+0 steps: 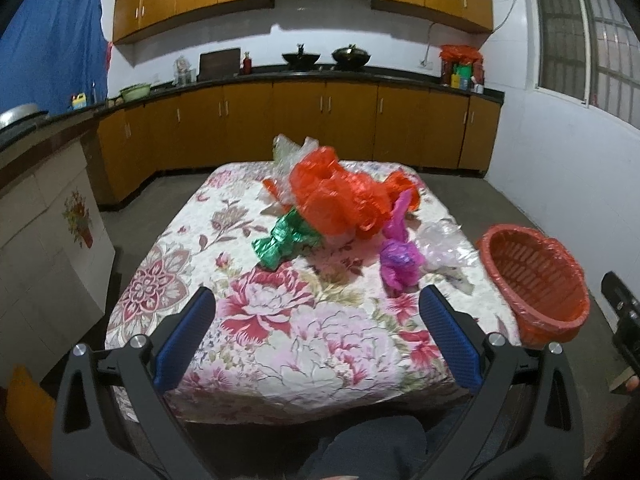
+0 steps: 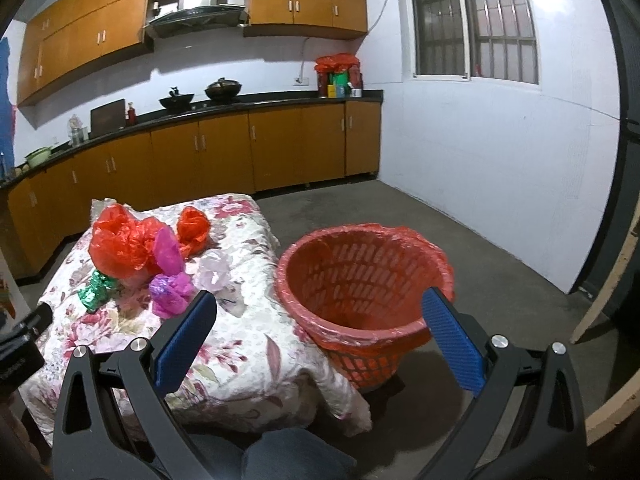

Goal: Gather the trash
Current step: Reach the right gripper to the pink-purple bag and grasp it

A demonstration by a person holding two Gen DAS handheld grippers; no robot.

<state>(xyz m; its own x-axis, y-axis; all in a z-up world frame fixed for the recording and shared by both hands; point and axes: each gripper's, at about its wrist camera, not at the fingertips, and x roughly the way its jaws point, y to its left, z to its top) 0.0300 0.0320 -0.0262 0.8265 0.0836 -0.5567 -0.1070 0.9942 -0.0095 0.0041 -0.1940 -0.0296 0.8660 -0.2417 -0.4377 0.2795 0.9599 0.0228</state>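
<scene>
Trash lies heaped on the floral-clothed table (image 1: 280, 320): an orange bag (image 1: 332, 200) at the far side, a green wrapper (image 1: 280, 244) at its 7 o'clock with its long axis running near-left to far-right, a purple bag (image 1: 400, 256) at 5 o'clock. Beside the table's right edge stands the lined orange basket (image 2: 360, 280), mouth tilted toward the camera. The left gripper (image 1: 318, 306) and right gripper (image 2: 320, 312) hover level, fingers spread wide, holding nothing.

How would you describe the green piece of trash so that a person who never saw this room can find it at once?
Look at the table with the flowered cloth in the middle of the kitchen. A heap of crumpled plastic bags lies on it, and the big orange-red bag is the largest. The green wrapper lies at that bag's left edge; it is the only green, shiny, foil-like piece there.
</scene>
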